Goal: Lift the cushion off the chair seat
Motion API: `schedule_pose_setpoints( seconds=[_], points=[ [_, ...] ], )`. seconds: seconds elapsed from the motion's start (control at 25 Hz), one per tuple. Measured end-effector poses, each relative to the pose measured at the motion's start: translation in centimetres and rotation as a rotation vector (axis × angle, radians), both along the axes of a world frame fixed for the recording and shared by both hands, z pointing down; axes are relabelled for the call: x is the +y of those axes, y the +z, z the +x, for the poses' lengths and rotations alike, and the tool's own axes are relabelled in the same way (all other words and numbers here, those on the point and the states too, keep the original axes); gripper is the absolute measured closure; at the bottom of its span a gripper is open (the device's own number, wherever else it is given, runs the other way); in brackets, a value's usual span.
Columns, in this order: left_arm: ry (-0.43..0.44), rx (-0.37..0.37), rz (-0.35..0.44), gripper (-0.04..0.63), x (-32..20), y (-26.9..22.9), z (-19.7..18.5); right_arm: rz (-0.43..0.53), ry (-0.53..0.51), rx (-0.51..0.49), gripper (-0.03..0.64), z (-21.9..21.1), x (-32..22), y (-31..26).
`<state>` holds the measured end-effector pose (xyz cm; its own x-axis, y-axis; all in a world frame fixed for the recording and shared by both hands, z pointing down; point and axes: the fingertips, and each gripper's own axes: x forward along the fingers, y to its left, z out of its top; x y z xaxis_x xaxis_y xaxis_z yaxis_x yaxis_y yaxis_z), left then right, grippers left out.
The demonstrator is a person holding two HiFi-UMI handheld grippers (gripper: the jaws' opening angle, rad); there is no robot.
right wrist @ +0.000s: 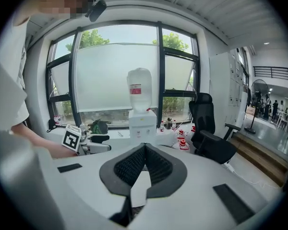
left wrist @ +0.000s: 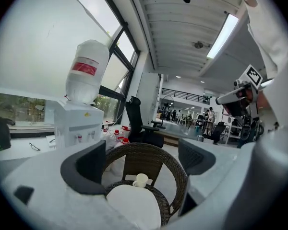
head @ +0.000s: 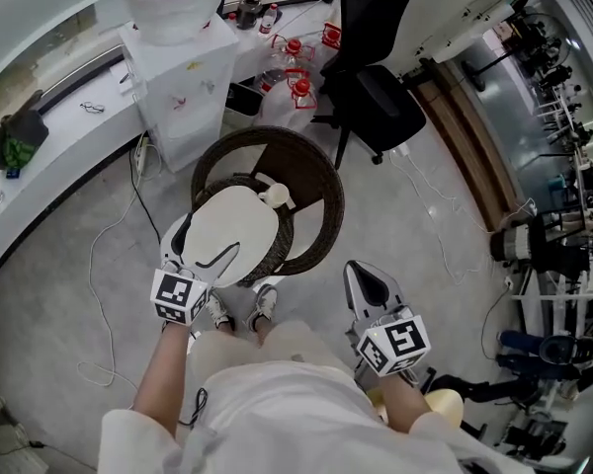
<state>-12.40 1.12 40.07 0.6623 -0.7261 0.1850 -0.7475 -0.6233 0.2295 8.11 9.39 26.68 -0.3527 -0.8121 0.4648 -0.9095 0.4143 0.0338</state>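
Note:
A round white cushion (head: 235, 227) lies on the seat of a dark wicker tub chair (head: 321, 205), with a small white cup (head: 275, 197) at its far edge. My left gripper (head: 203, 250) hangs open over the cushion's near left edge, with nothing clamped. In the left gripper view the cushion (left wrist: 134, 205) and cup (left wrist: 140, 180) lie low between the spread jaws of the left gripper (left wrist: 143, 159). My right gripper (head: 362, 273) is shut and empty, right of the chair above the floor. The right gripper view shows the right gripper (right wrist: 144, 150) with its pads pressed together.
A water dispenser (head: 178, 67) stands behind the chair, with red-capped bottles (head: 296, 77) and a black office chair (head: 376, 97) to its right. A white counter (head: 49, 166) curves along the left. A cable (head: 104, 294) trails on the floor. The person's feet (head: 242, 309) are at the chair's front.

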Motion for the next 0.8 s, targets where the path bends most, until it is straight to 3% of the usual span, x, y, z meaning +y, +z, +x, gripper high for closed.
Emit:
schedule_pose_setpoints(
  seconds=[0.16, 0.36, 0.6, 0.8],
  points=[
    [0.002, -0.032, -0.044, 0.132, -2.0, 2.8, 0.9, -0.007, -0.041, -0.02, 0.615, -0.7, -2.2, 1.1],
    [0.028, -0.127, -0.114, 0.132, -5.1, 8.3, 2.7, -0.045, -0.083, -0.041, 0.615, 0.0, -5.0, 4.9],
    [0.051, -0.271, -0.217, 0.132, -7.8, 17.2, 3.0, -0.11, -0.15, -0.082, 0.615, -0.4, -8.2, 9.6],
    [0.036, -0.326, -0.299, 0.132, -10.0, 23.9, 3.4, -0.169, -0.176, -0.108, 0.615, -0.1, -10.9, 14.4]
  ],
)
